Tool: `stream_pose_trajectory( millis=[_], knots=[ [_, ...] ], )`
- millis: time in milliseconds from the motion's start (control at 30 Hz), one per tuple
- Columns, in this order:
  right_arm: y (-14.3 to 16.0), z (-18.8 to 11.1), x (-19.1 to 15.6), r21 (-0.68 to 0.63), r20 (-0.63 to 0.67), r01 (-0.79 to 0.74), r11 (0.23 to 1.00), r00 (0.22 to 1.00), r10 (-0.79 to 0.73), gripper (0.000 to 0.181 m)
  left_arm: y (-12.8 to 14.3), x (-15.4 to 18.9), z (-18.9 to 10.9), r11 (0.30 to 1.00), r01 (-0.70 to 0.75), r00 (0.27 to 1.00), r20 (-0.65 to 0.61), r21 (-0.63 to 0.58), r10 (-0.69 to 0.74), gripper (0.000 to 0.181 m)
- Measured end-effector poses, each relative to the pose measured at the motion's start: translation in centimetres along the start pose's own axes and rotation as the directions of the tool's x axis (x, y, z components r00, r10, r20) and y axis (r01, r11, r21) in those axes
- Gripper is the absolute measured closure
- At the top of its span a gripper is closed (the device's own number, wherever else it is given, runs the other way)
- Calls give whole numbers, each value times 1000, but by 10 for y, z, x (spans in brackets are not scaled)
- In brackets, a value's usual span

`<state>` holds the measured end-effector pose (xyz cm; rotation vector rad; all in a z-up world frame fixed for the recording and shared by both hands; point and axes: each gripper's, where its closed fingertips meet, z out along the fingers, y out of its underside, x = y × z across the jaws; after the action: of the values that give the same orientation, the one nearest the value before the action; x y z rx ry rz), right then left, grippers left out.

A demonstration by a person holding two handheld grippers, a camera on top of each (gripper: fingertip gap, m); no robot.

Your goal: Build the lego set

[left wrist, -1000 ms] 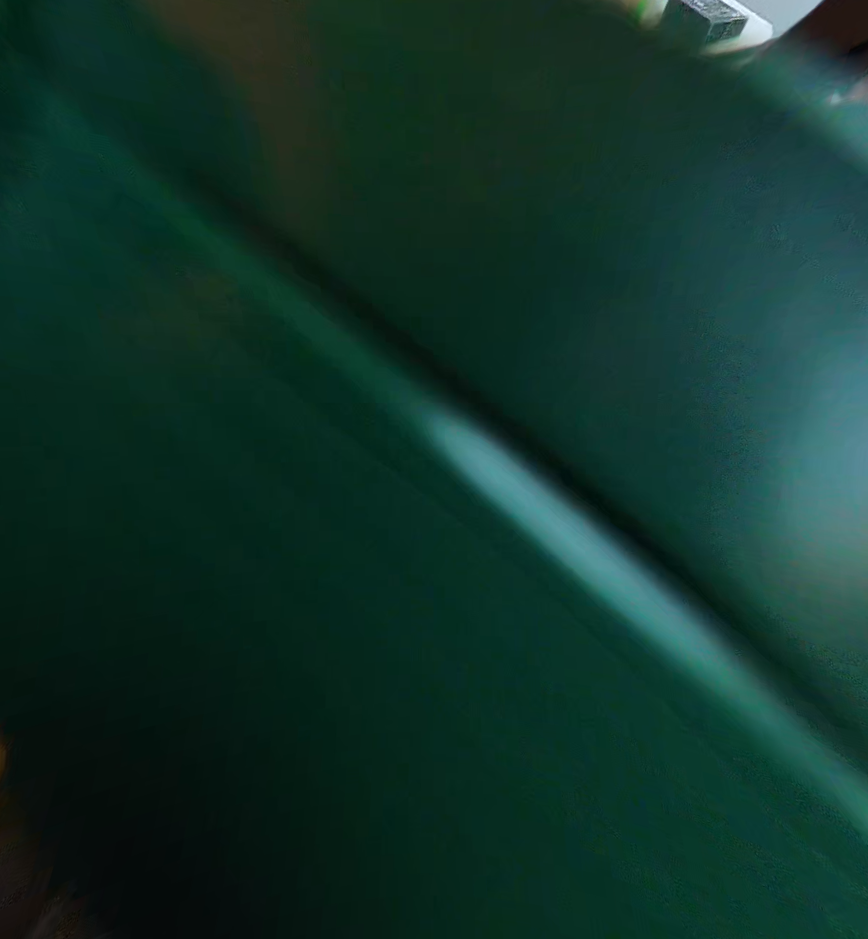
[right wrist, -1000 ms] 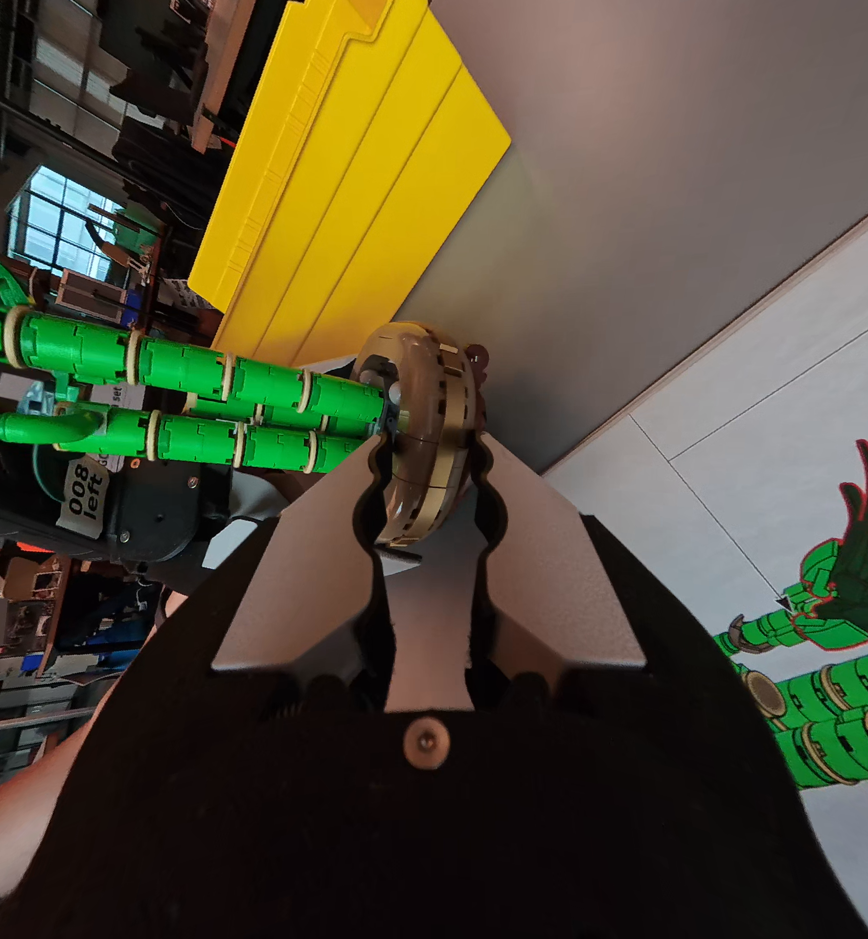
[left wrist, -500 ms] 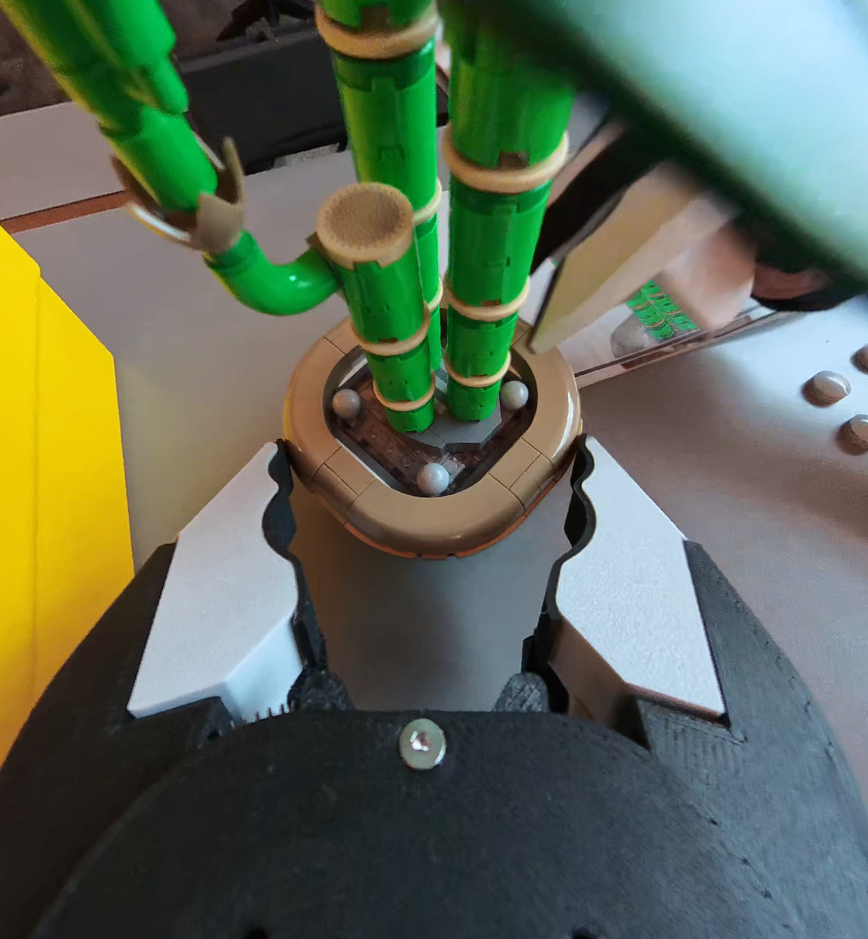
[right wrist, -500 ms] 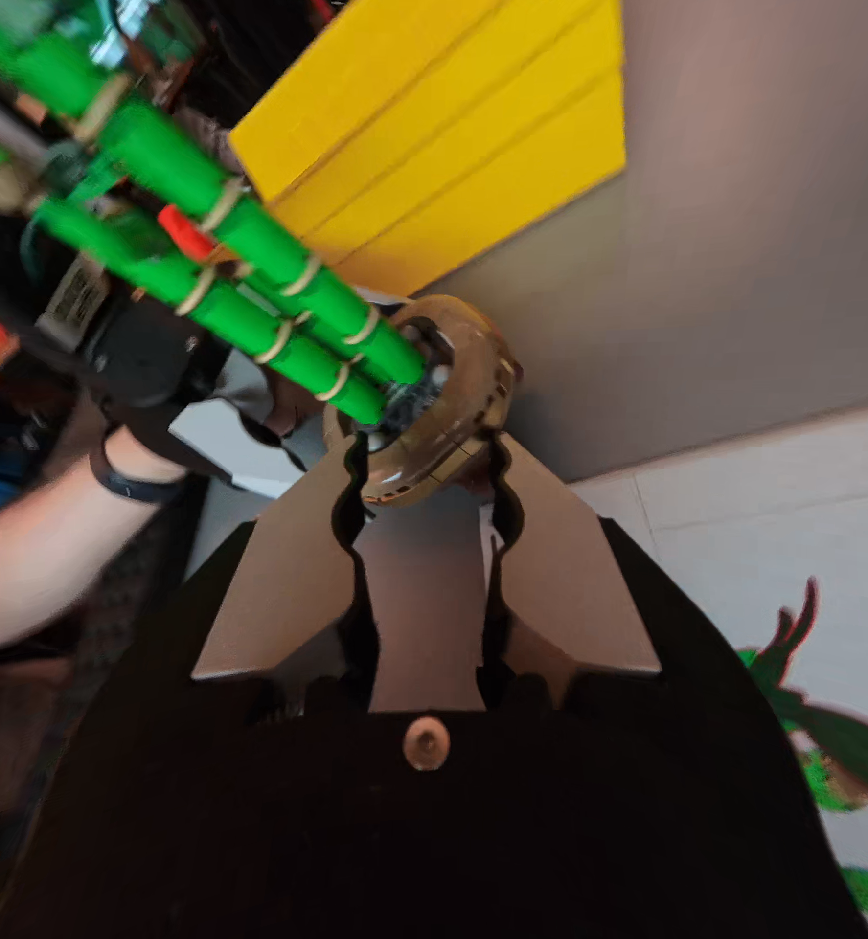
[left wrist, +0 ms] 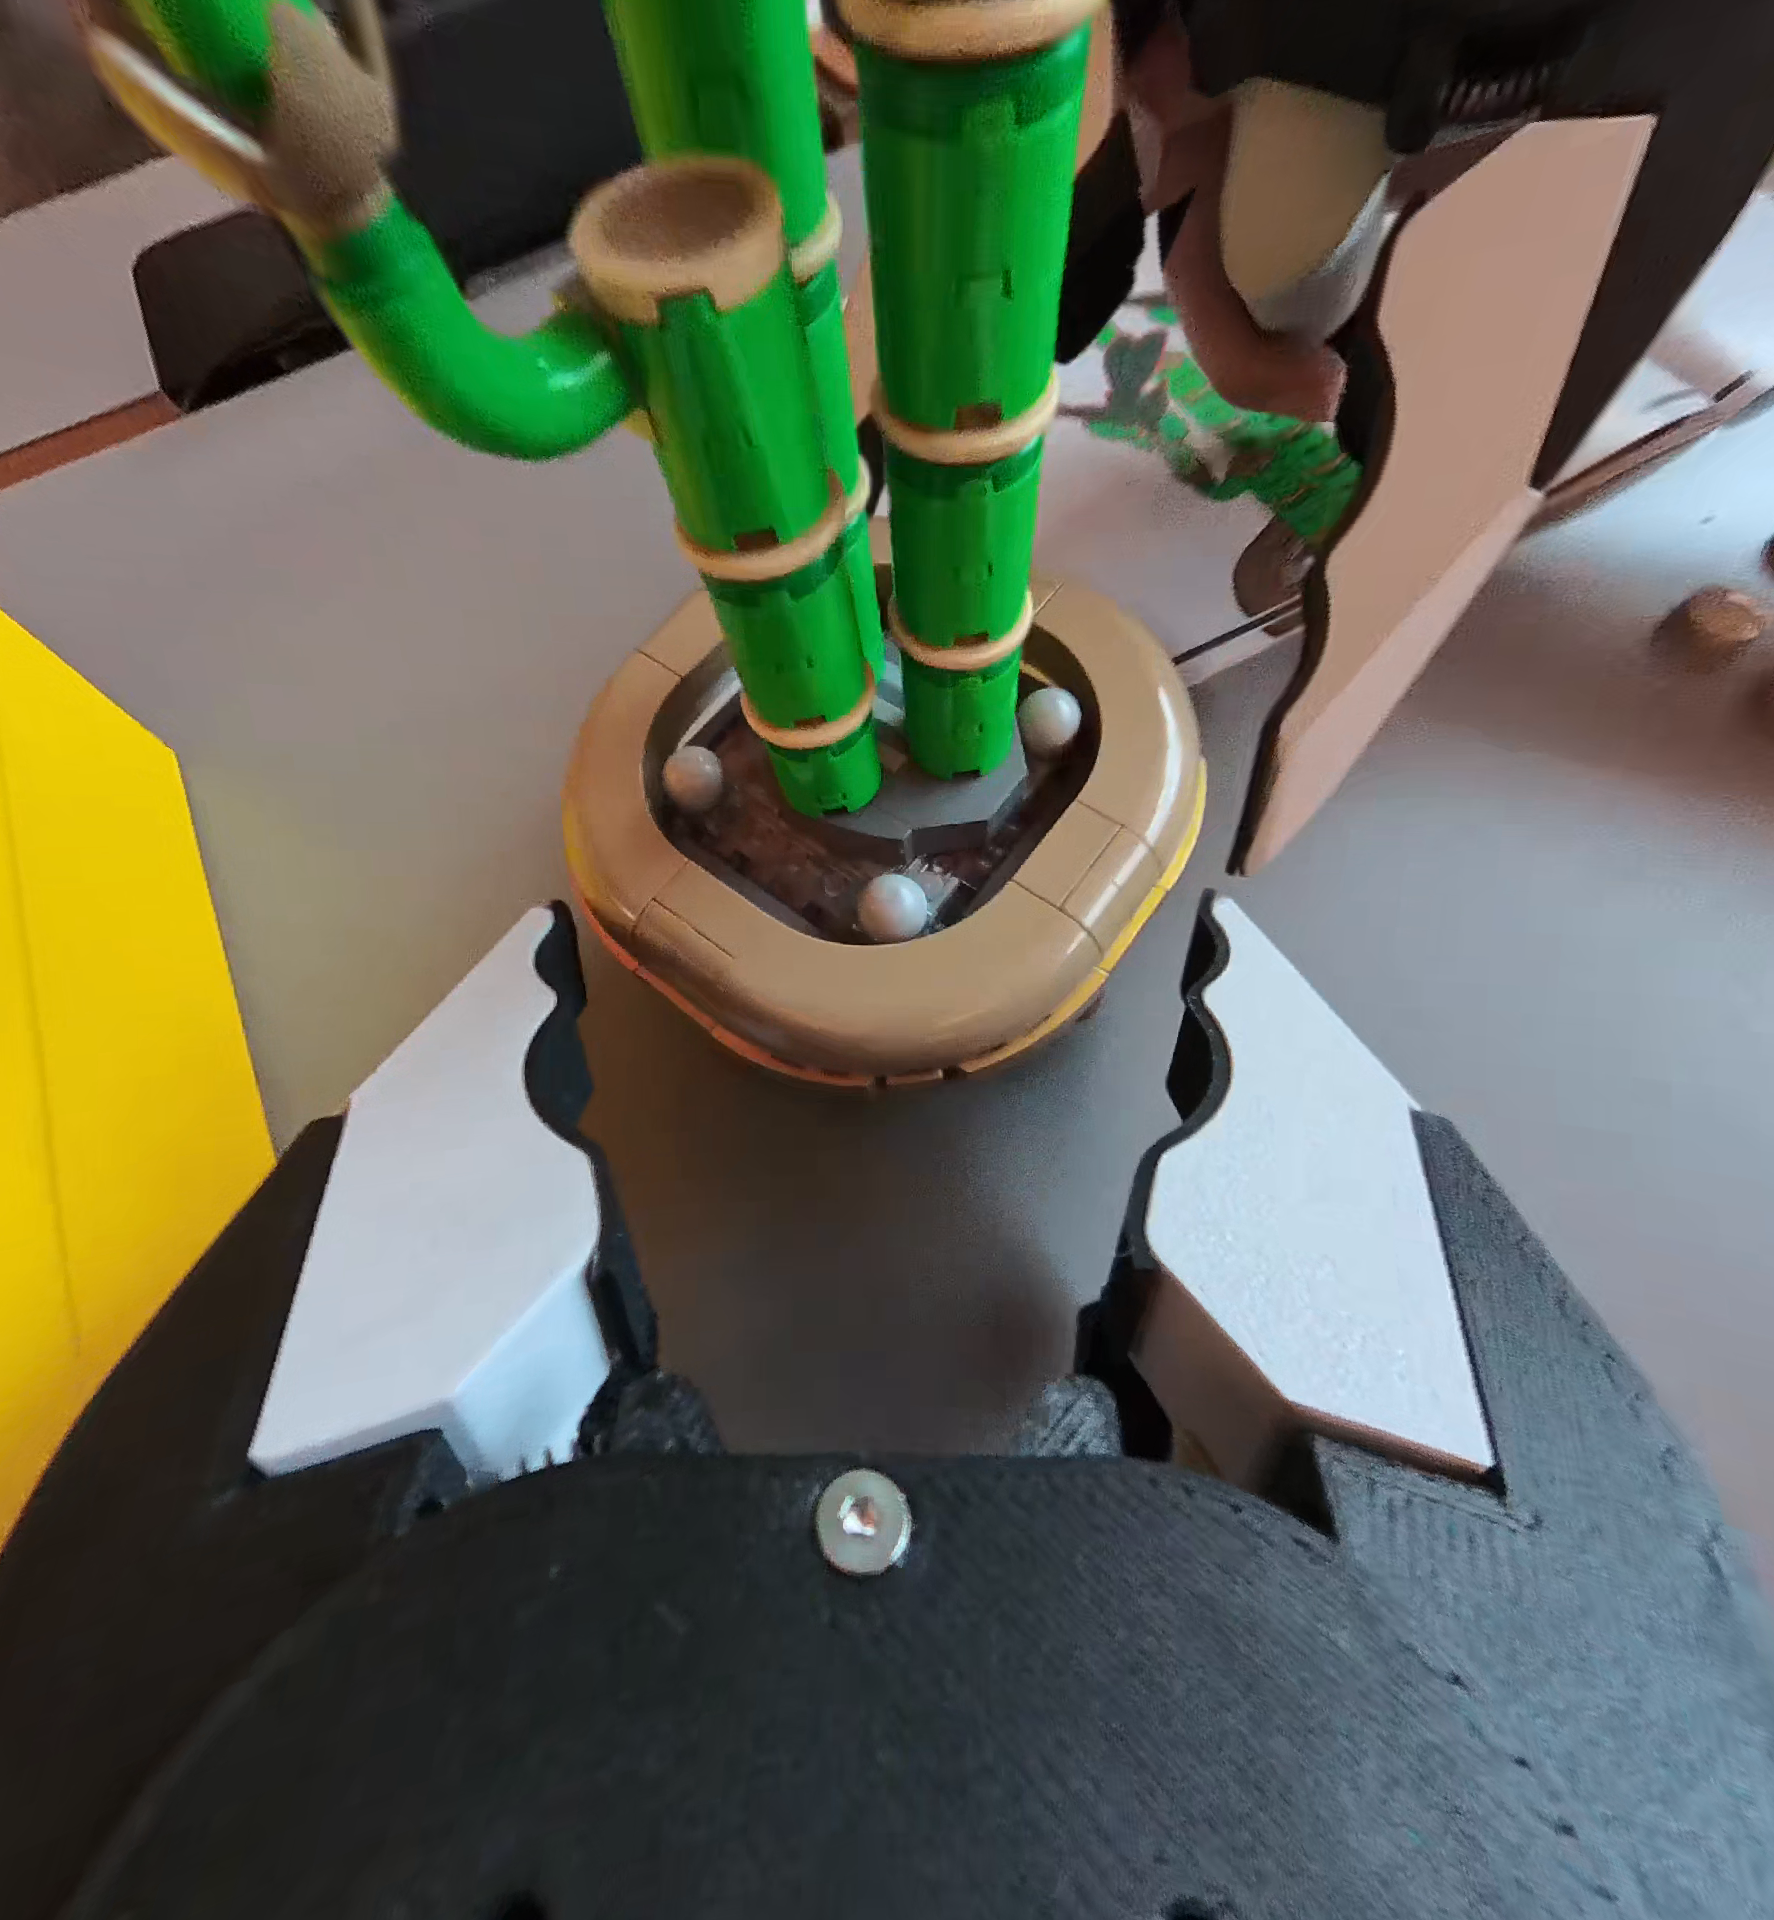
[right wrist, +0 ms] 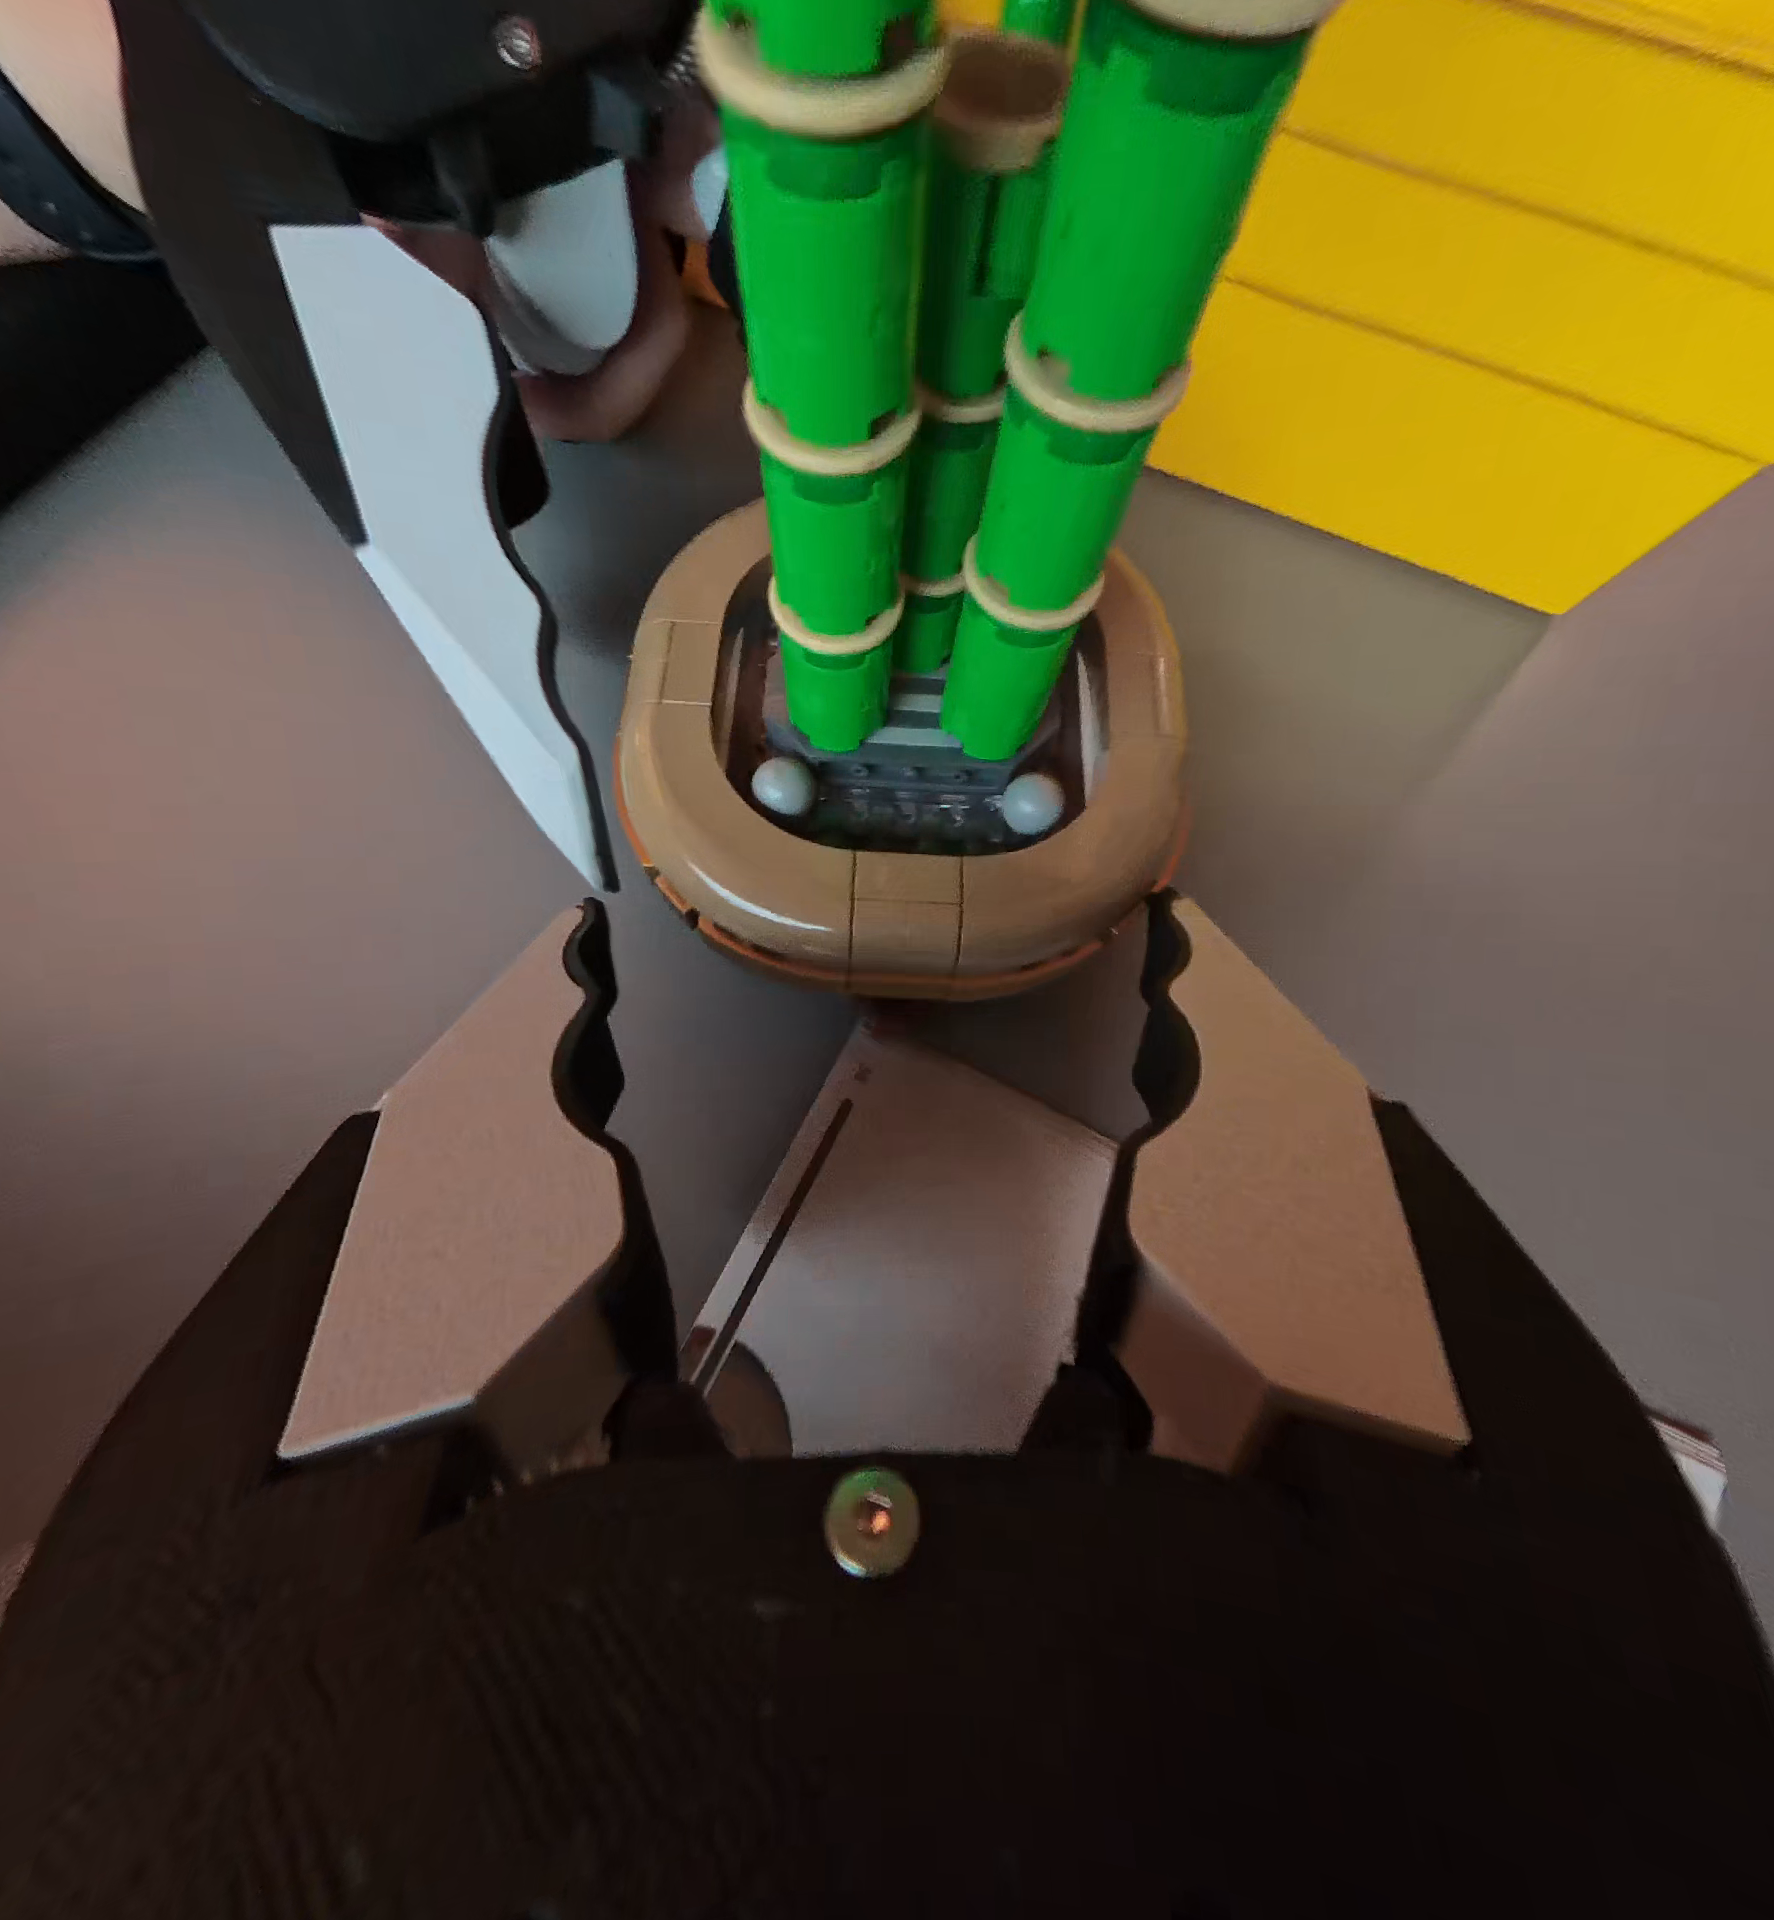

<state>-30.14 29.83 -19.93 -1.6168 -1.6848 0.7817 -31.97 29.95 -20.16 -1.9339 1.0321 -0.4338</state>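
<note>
The lego bamboo plant (left wrist: 841, 582) stands upright in its tan pot (left wrist: 883, 977) on the grey tabletop (left wrist: 1485, 1039), near a yellow box (left wrist: 62, 987) at one edge. The left claw (left wrist: 878, 935) and the right claw (right wrist: 872, 914) both gape wide, each just short of the pot, gripping nothing

The bamboo stalks (left wrist: 956, 499) are bright green, ringed at each joint with thin tan bands. They stand in a pot (left wrist: 893, 977) of dull tan-brown with a thin orange line low on its side, its inside dark brown and grey, dotted with pale grey balls (left wrist: 891, 906). The table (left wrist: 1485, 1039) is plain grey. A box (left wrist: 52, 987) beside it is solid yellow. Both grippers have black bodies with pale grey finger plates (left wrist: 467, 1195).
</note>
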Motion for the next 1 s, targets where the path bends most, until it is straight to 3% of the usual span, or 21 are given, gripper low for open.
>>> stream_pose_trajectory(
  millis=[167, 300, 633, 1000],
  knots=[
    [-3, 3, 6, 52, -53, -19, 998, 998, 22, 90, 1, -3, 3, 1000, -11, 1000, 4, -17, 11, 74],
    [-3, -2, -4, 2, -57, -49, 999, 997, 49, 90, 1, 5, -1, 1000, -10, 999, -37, -27, 9, 74],
    [-17, -25, -63, -31, -132, -70, 997, 989, 65, 92, -5, 55, -39, 998, -57, 992, -110, 20, 58, 74],
    [0, -36, -123, -103, -265, -174, 979, 954, 142, 92, 9, 112, -54, 986, -169, 960, -227, 6, 165, 74]
  ],
)
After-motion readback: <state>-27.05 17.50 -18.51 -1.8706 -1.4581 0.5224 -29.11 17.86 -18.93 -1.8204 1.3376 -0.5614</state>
